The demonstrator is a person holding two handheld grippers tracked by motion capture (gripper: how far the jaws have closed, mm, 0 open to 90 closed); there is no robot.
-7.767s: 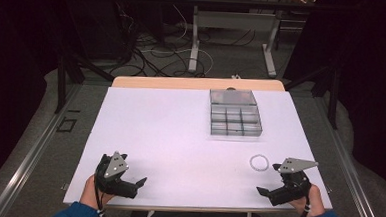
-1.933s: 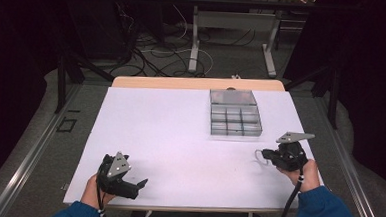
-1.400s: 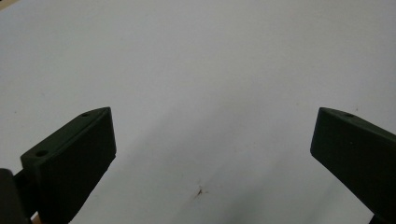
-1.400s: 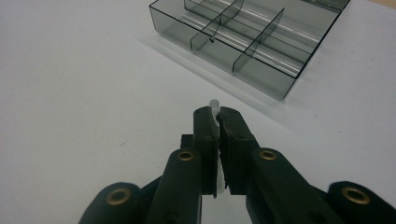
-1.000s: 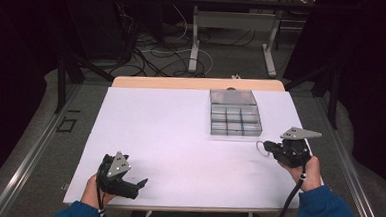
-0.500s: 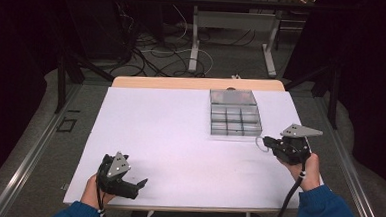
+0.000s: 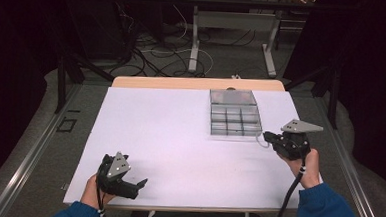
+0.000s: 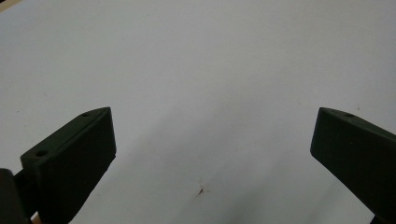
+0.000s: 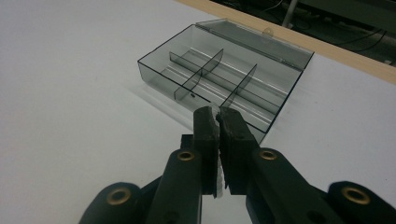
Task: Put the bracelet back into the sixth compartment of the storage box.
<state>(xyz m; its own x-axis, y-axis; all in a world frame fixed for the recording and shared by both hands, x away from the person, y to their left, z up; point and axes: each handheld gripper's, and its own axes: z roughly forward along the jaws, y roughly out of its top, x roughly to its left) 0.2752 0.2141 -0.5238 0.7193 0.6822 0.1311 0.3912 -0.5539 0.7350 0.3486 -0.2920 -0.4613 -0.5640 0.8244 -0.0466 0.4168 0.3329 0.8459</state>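
Right gripper view looks along the right gripper (image 9: 218, 112), whose two black jaws are pressed together on a thin white ring (image 9: 215, 154); a pale edge of the ring shows in the narrow slit between them, from the tips down to near the hinge. Just ahead of the jaw tips stands the clear compartment box (image 9: 224, 84), with its lid folded back on the far side and its cells, as far as I can see, empty. The near wall of the box is close in front of the tips, a little below them. In the high view the right gripper (image 7: 269, 138) hangs just beside the near right corner of the box (image 7: 233, 120), and a small part of the ring (image 7: 264, 143) hangs under the tips. The left gripper (image 7: 139, 185) rests well apart, at the near edge of the white table (image 7: 169, 137), and the left gripper view shows its jaws spread wide over bare table with nothing between them. I judge that the ring should go into one of the cells. The risk is that the grip is only on the thin edge, so the ring can turn or slip out before it is over a cell and fall outside the box. Also the tips can hit the near wall and push the light box away, because the other gripper does not hold it.
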